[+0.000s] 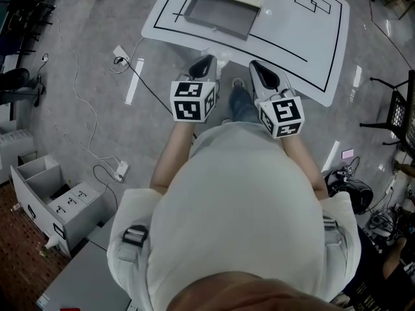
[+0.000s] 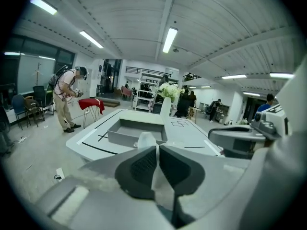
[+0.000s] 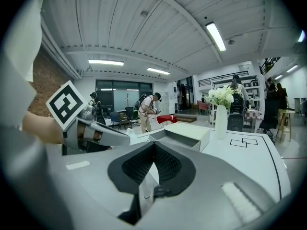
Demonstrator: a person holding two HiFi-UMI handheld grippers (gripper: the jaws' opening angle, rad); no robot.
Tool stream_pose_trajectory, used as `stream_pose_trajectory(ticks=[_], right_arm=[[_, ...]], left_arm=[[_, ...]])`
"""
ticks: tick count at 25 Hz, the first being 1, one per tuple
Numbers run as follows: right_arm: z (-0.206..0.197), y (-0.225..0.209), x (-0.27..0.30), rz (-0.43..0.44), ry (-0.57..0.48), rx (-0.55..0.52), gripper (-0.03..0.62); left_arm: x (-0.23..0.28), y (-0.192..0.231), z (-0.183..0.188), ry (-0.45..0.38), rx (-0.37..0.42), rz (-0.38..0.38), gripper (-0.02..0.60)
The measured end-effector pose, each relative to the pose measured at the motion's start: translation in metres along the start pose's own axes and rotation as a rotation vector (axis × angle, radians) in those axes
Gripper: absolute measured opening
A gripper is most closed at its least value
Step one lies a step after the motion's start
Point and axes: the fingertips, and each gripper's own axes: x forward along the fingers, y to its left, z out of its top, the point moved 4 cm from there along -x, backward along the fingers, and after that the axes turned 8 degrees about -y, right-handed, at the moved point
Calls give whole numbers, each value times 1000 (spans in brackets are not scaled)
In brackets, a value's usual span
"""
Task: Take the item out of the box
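An open grey box [image 1: 217, 15] sits on the far side of the white table [image 1: 311, 37]; it also shows in the left gripper view [image 2: 129, 135] and in the right gripper view [image 3: 180, 138]. Nothing shows inside it. My left gripper [image 1: 206, 60] hangs at the table's near edge, short of the box. Its jaws [image 2: 157, 147] are shut on a thin white sheet [image 2: 146, 140] that sticks up past the tips. My right gripper [image 1: 256, 65] is beside it at the same edge, with its jaws [image 3: 154, 145] shut. I cannot tell whether anything is between them.
A white vase of flowers [image 2: 166, 107] stands on the table beyond the box. Black outlines [image 1: 313, 2] mark the tabletop. A grey cabinet [image 1: 52, 199] and cables [image 1: 97, 154] are on the floor at left, a black chair [image 1: 399, 112] at right. A person [image 2: 67, 99] stands by a red seat [image 2: 91, 104].
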Motion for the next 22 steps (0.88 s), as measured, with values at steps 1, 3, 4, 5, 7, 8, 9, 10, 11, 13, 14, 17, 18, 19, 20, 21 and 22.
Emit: stream_pose_trajectory(ticks=[1, 3, 4, 5, 7, 8, 9, 10, 11, 13, 14, 17, 18, 19, 20, 21, 22], right_arm=[[0, 3, -2, 4, 0, -1, 0], [0, 7, -7, 11, 0, -3, 0], [-1, 8, -9, 14, 0, -4, 0], [-1, 10, -11, 16, -1, -4, 0], [-2, 13, -15, 19, -4, -1, 1], [-3, 15, -18, 20, -6, 1, 0], [-3, 16, -20, 21, -7, 2, 0], [-4, 18, -22, 23, -7, 3, 0], [-4, 20, -24, 26, -6, 3, 0], [-6, 23, -27, 30, -6, 2, 0], [-7, 24, -28, 32, -6, 1, 0], [-7, 26, -31, 34, -9, 2, 1], [-7, 27, -32, 35, -10, 2, 0], [-7, 28, -33, 36, -11, 3, 0], [-6, 29, -33, 36, -12, 2, 0], [-6, 29, -33, 37, -12, -1, 0], [-6, 30, -33, 38, -10, -4, 0]], left_arm=[[-5, 0, -2, -5, -7, 6, 18], [-14, 0, -6, -14, -24, 13, 19], [-18, -1, -8, -21, -34, 16, 19], [-21, -1, -10, -28, -43, 19, 18], [-29, -3, -14, -42, -57, 23, 18], [-33, -4, -16, -47, -62, 23, 18], [-36, -5, -17, -51, -66, 24, 18], [-40, -6, -19, -56, -70, 25, 18], [-43, -7, -20, -60, -72, 27, 18], [-49, -9, -24, -65, -80, 34, 18], [-51, -10, -27, -66, -84, 37, 18], [-58, -12, -35, -62, -95, 41, 18], [-60, -12, -37, -61, -97, 42, 18], [-62, -13, -38, -60, -100, 43, 18], [-63, -13, -39, -60, -102, 44, 18], [-64, -13, -40, -59, -103, 44, 18], [-65, -13, -40, -60, -103, 44, 20]])
